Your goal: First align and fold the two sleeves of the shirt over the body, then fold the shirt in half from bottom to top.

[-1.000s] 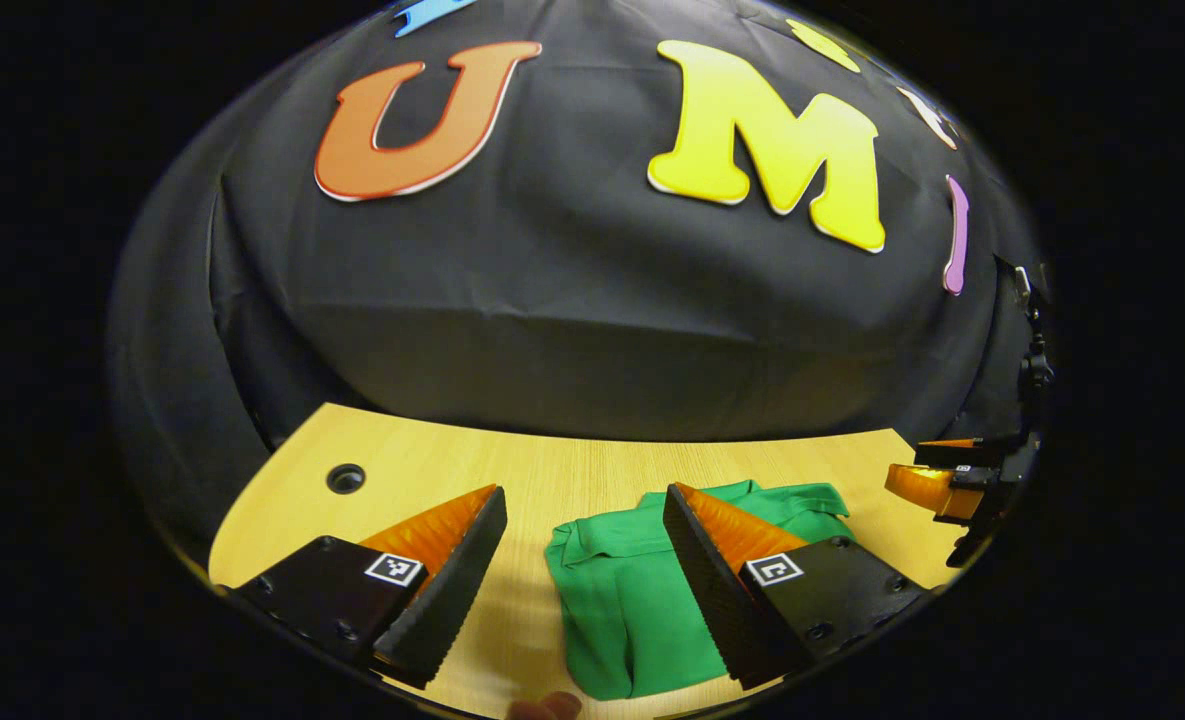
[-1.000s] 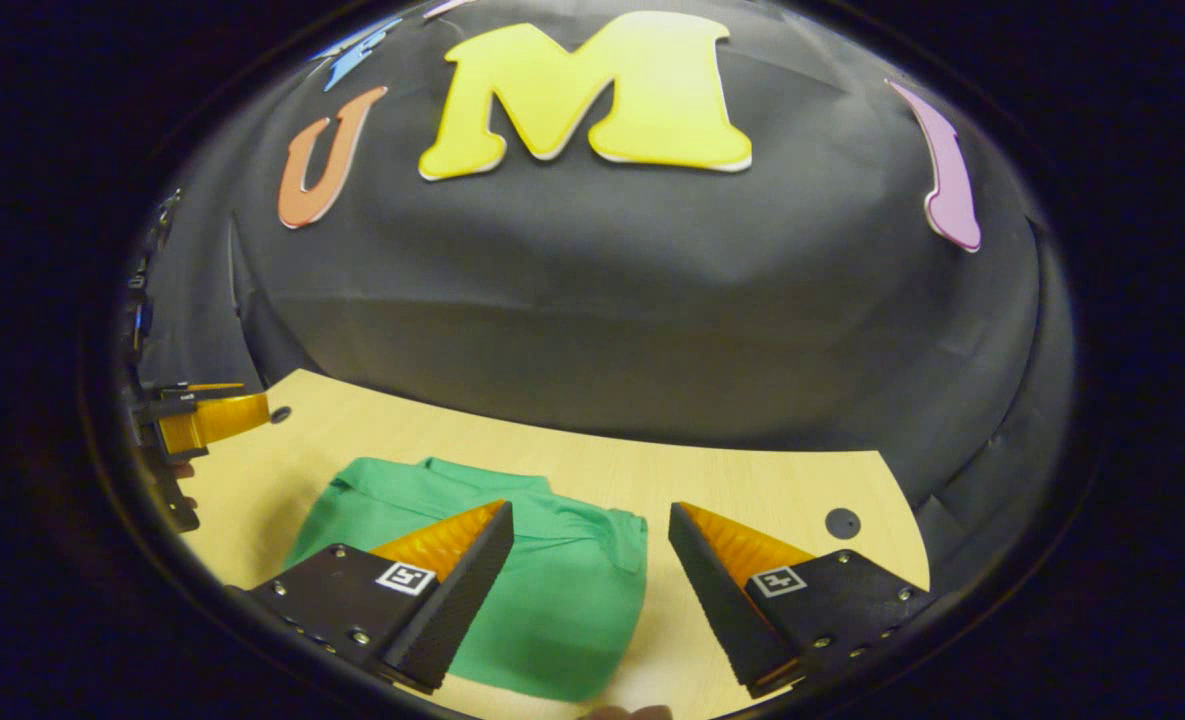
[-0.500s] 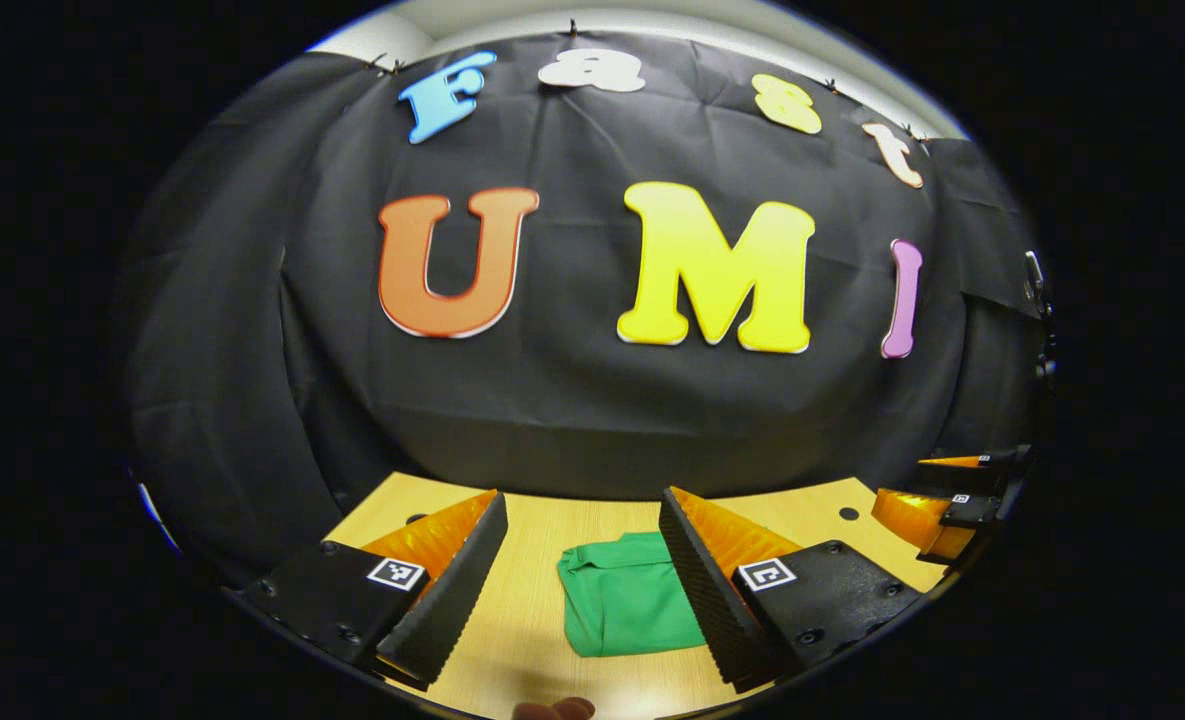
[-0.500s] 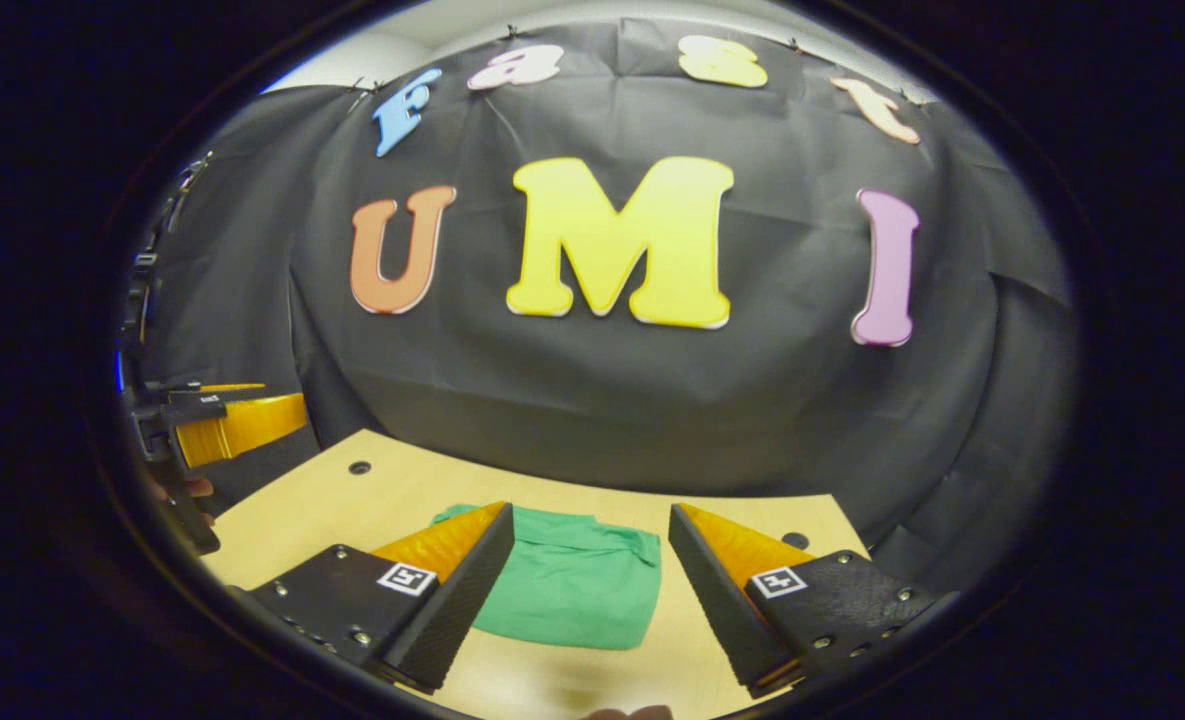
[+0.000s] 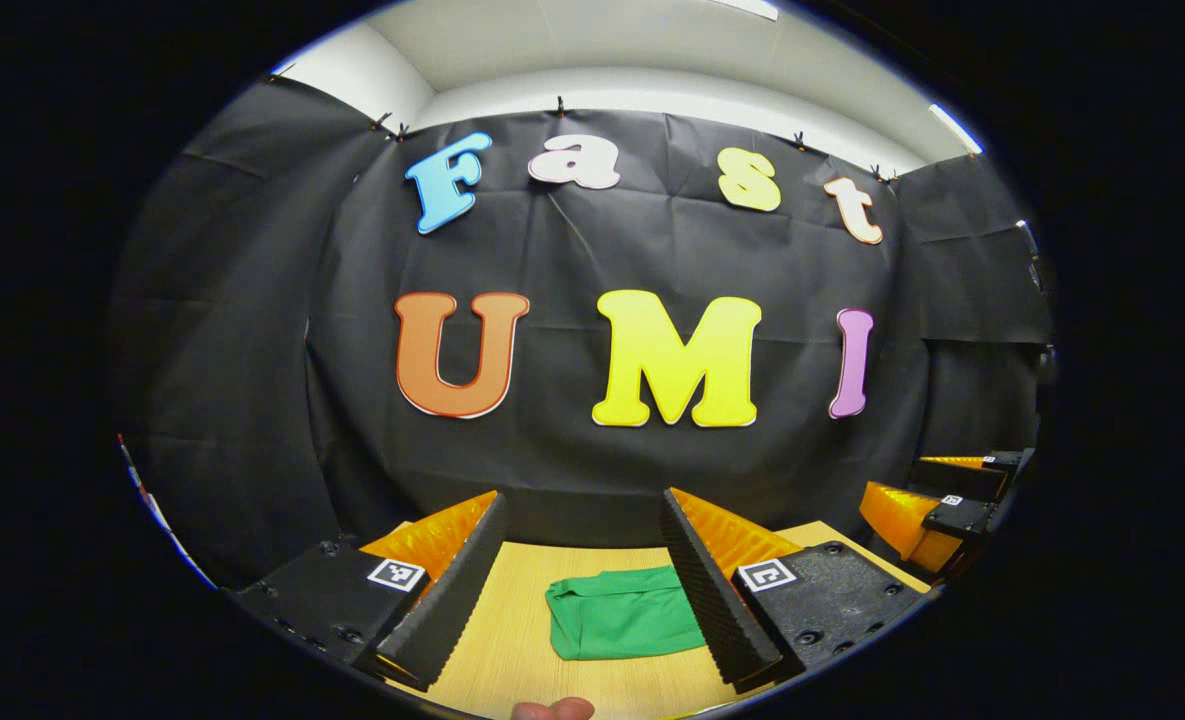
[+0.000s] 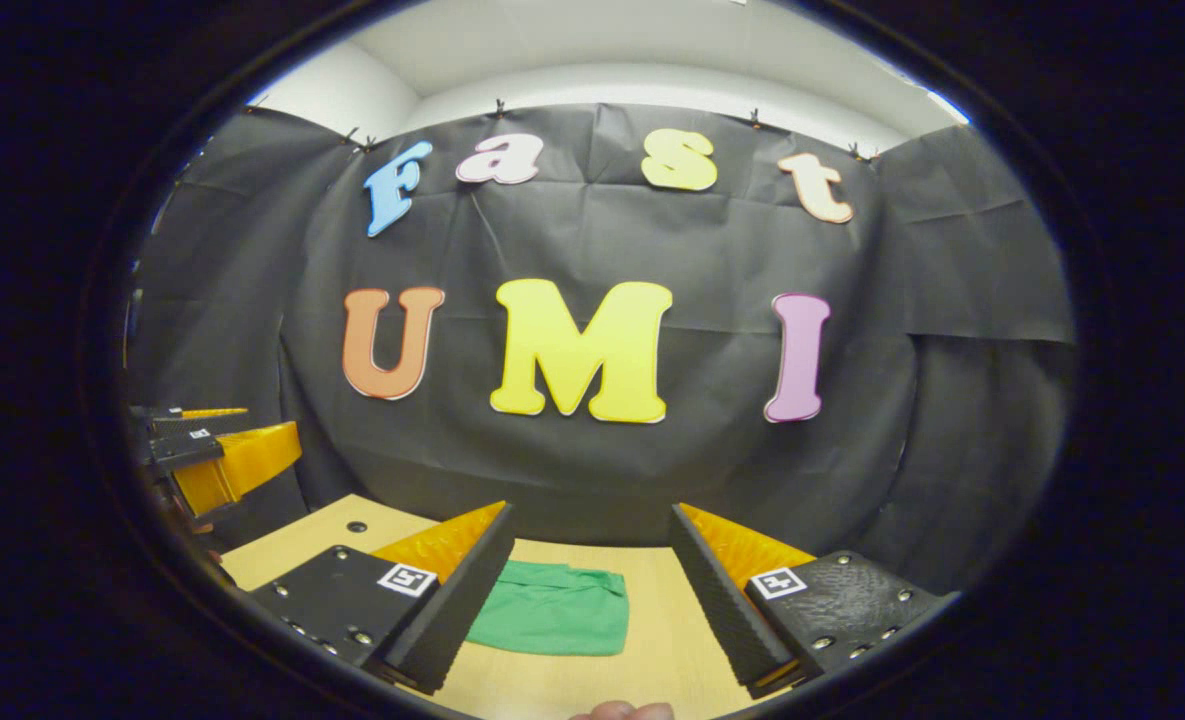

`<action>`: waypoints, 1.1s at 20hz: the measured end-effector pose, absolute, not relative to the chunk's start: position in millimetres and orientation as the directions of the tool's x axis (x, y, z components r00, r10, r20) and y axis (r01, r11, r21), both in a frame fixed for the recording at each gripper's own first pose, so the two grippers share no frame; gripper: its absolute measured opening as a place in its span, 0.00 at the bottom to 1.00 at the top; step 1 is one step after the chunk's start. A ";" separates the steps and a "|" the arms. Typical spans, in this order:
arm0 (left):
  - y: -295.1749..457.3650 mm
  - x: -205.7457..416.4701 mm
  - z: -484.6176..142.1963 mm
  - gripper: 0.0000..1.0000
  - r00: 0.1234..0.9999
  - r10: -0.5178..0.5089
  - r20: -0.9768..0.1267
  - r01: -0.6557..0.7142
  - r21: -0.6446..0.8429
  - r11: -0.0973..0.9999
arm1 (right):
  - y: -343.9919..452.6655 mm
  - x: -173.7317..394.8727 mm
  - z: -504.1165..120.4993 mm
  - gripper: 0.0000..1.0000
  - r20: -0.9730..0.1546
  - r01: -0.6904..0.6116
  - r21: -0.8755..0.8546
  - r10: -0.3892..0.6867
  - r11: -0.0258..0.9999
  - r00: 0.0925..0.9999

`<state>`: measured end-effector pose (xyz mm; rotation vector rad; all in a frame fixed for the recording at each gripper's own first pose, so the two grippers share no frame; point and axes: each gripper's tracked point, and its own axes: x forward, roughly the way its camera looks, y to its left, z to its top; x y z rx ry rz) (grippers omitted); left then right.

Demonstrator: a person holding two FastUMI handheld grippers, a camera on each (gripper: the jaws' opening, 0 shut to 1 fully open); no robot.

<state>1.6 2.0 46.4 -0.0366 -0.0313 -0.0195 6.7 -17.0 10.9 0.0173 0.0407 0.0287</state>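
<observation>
In the left gripper view, the left gripper (image 5: 582,575) sits at the bottom of the frame with its fingers spread wide apart and nothing between them. Beyond the gap, low and centre, the shirt (image 5: 620,622) lies flat on the tabletop (image 5: 507,650) as a compact green packet, sleeves tucked in and the body doubled over, so the folding looks finished. The right gripper (image 5: 927,505) pokes in at the lower right edge, well clear of the cloth; whether its fingers are parted cannot be told from here. A fingertip (image 5: 552,709) shows at the very bottom. The shirt looks light, soft and limp: it would sag and slide open if lifted by one layer, so any regrasp is best made at a folded edge or corner, pinching all layers together. In the right gripper view, the right gripper (image 6: 592,580) is at the bottom centre, fingers wide apart and empty, with the shirt (image 6: 552,622) on the tabletop (image 6: 652,640) just past them, slightly left of centre. The left gripper (image 6: 217,455) appears at the left edge, raised above the tabletop. Compared with a second ago, both cameras have pulled back and tilted up: the shirt has shrunk in the frame, and more wall and the ceiling have come in.
</observation>
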 end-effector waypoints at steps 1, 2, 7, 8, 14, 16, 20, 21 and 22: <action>-1.3 -2.4 47.9 1.00 0.999 -0.018 0.037 0.019 -0.043 0.999 | -14.1 -0.2 8.6 0.98 -0.047 -0.037 0.016 0.038 0.999 0.998; -5.3 -5.6 48.8 0.98 0.999 -0.024 0.036 0.026 -0.044 0.999 | -13.6 -7.0 8.2 0.98 -0.053 -0.046 0.015 0.047 0.999 0.997; -14.2 -9.9 49.5 1.00 0.999 -0.027 0.038 0.028 -0.013 1.000 | -19.7 -10.0 13.3 0.98 -0.040 -0.044 0.005 0.044 0.999 0.998; -15.1 -9.3 47.8 1.00 0.999 -0.026 0.036 0.026 -0.015 1.000 | -18.2 -8.5 14.0 0.98 -0.038 -0.050 -0.001 0.050 0.999 0.998; -24.0 -8.8 48.1 0.98 0.999 -0.027 0.037 0.027 -0.006 1.000 | -14.8 -6.4 20.9 0.98 -0.004 -0.057 -0.034 0.057 0.998 0.998; -26.3 -8.0 46.9 0.98 0.999 -0.029 0.033 0.030 -0.011 1.000 | -19.5 -4.9 18.5 0.98 -0.019 -0.041 -0.029 0.041 0.999 0.999; -29.0 -6.4 45.3 0.98 0.999 -0.025 0.024 0.025 -0.016 1.000 | -25.7 -2.6 13.5 0.98 -0.051 -0.012 0.004 0.012 1.000 0.999; -30.6 -5.9 44.9 0.98 0.999 -0.027 0.022 0.027 -0.017 0.999 | -27.1 -3.1 12.7 0.98 -0.052 -0.009 0.012 0.009 1.000 0.999; -30.8 -4.8 44.2 1.00 0.999 -0.029 0.017 0.029 -0.017 0.999 | -27.7 -2.8 12.9 0.98 -0.054 -0.007 0.018 0.008 1.000 0.999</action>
